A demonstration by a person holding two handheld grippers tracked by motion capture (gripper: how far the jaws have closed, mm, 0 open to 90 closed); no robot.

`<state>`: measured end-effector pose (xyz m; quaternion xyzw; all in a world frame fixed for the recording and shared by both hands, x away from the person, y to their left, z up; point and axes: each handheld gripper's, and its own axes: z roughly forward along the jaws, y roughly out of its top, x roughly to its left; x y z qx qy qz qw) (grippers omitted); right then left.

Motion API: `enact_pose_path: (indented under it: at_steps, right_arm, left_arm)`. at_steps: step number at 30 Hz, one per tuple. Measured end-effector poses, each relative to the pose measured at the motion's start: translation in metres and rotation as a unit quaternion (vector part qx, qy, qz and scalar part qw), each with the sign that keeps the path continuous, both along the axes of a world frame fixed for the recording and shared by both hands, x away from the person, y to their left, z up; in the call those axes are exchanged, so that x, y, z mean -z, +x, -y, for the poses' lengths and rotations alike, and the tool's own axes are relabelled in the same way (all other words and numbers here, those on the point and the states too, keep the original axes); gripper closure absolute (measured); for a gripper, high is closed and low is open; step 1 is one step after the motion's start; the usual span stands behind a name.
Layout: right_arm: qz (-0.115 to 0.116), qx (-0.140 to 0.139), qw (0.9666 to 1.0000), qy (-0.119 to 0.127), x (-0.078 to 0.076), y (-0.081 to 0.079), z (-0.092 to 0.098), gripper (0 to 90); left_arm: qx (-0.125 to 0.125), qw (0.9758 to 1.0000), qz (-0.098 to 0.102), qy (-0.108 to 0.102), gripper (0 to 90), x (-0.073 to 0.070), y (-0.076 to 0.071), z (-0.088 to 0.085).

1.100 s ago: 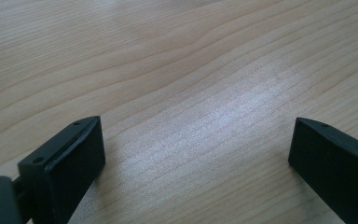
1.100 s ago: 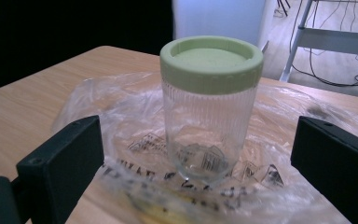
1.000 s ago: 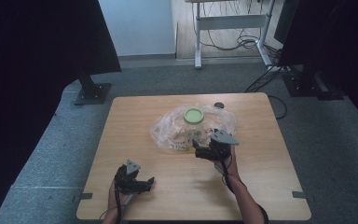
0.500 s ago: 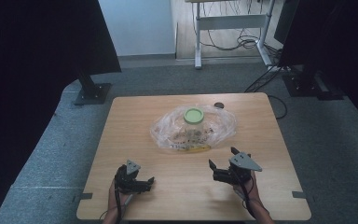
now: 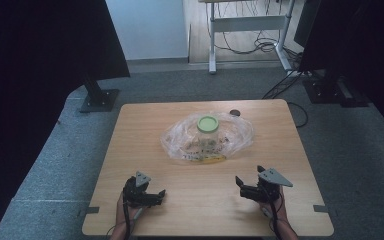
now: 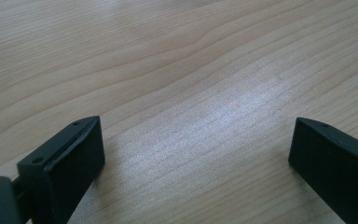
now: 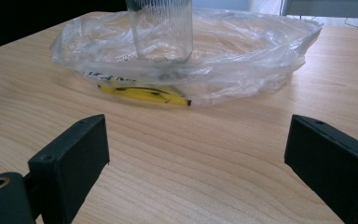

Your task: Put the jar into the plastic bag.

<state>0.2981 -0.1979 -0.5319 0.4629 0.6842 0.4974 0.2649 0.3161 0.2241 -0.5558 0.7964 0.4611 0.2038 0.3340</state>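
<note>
Two grippers rest low over the near edge of a wooden table, each held in a person's hand; the left gripper sits at the near left, its jaws spread wide over bare wood and grasping nothing; the right gripper sits at the near right, jaws likewise spread and empty, aimed toward the middle of the table. A clear plastic bag lies crumpled at the centre, well apart from both grippers; a glass jar with a green lid stands upright on it or in it — which, I cannot tell; a yellow banana lies under the bag's near edge. The work seems to be at a pause between steps; the next move likely calls for the right gripper to reach forward to the bag or jar — with a firm but gentle close, since the plastic is slippery.
</note>
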Motion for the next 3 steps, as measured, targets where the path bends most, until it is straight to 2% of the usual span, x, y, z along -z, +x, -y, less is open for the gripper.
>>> enact_pose_path:
  at_steps: [3]
  right_arm:
    - [-0.006,-0.004,0.9999,0.008,0.0007,-0.0002,-0.0009,5.0]
  left_arm:
    - [0.001,1.0000,0.000,0.001,2.9,0.0000,0.0004,0.0000]
